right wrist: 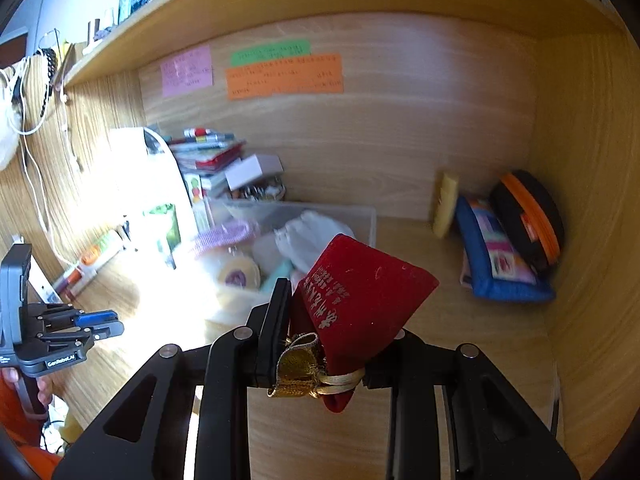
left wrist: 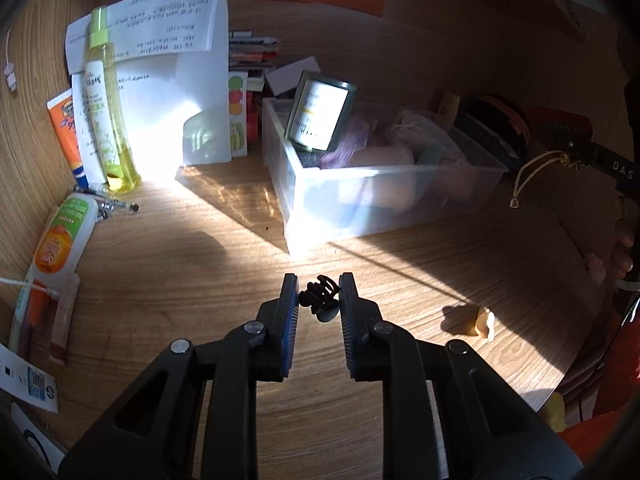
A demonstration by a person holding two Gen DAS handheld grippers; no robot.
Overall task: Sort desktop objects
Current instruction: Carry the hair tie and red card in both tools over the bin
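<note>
My left gripper sits low over the wooden desk with a small black hair claw clip between its fingers; the jaws stand close on both sides of it and appear to touch it. My right gripper is shut on a red velvet pouch with a gold drawstring, held in the air in front of the clear plastic bin. The pouch also shows at the right edge of the left wrist view. The bin holds a glass jar and several soft items.
A yellow spray bottle, sunscreen tubes and lotion lie at the left. White papers and stacked boxes stand behind. A small yellowish item lies on the desk at right. A blue pouch and black-orange case lean in the corner.
</note>
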